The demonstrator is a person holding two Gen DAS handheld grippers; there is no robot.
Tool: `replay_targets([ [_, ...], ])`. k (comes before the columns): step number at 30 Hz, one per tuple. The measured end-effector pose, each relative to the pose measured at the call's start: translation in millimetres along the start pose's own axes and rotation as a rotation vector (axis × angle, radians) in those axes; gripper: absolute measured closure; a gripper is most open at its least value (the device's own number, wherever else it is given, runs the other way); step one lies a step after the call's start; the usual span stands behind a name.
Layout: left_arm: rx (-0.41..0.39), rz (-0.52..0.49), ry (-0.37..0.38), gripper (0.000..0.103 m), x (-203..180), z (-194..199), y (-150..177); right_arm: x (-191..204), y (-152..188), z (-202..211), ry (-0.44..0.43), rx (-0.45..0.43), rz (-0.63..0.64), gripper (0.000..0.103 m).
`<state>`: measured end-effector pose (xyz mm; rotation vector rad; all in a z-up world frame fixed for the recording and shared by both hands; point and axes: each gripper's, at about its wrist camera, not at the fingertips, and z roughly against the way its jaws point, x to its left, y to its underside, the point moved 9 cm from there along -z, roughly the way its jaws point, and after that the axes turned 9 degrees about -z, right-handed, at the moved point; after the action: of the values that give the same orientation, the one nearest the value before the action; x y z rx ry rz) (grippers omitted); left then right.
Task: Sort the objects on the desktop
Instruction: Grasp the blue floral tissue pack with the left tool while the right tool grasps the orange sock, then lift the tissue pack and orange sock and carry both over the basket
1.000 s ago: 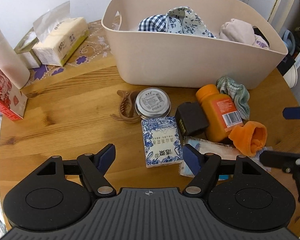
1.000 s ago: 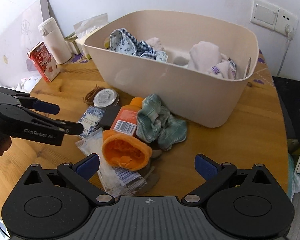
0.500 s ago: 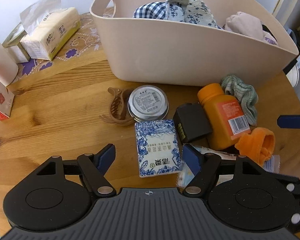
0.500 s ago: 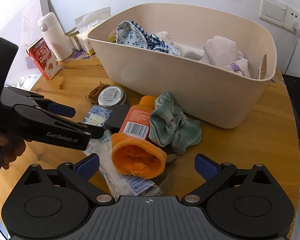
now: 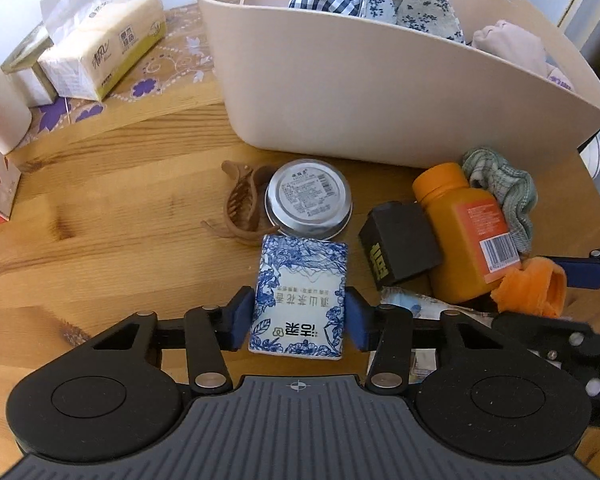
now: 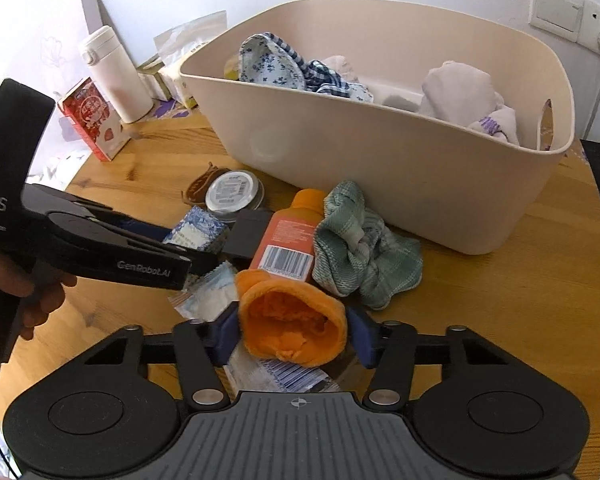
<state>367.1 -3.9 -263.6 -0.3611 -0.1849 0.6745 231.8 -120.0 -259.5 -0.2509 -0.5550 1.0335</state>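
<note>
My left gripper (image 5: 299,316) is shut on a blue-and-white tissue packet (image 5: 300,296) that lies on the wooden table. My right gripper (image 6: 292,336) is shut on an orange fuzzy sock (image 6: 292,320), also seen in the left wrist view (image 5: 530,290). Between them lie a round silver tin (image 5: 308,198), a brown hair claw (image 5: 240,208), a black box (image 5: 398,248), an orange bottle (image 5: 464,232), a green checked cloth (image 6: 360,248) and clear plastic packets (image 6: 208,292). The beige basket (image 6: 380,168) behind holds clothes.
A tissue pack (image 5: 100,56), a white thermos (image 6: 114,74) and a red carton (image 6: 92,120) stand at the table's far left. The left gripper's body (image 6: 100,248) reaches in from the left in the right wrist view. A wall socket (image 6: 560,12) is behind the basket.
Both grippers moved forward and down and closed: the left onto the tissue packet, the right onto the orange sock. Both were open and empty before.
</note>
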Motion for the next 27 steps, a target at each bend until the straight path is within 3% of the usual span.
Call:
replay_targets([
  [5, -0.004, 0.005, 0.008, 0.055, -1, 1, -2, -1, -1, 1, -0.007, 0.002, 0.003, 0.071],
  [11, -0.015, -0.001, 0.007, 0.055, -8, 7, -2, -1, 1, 6, -0.02, -0.007, 0.005, 0.079],
  [27, -0.073, 0.029, -0.019, 0.055, -11, 38, 4, -15, 7, 35, -0.023, -0.052, 0.008, 0.081],
])
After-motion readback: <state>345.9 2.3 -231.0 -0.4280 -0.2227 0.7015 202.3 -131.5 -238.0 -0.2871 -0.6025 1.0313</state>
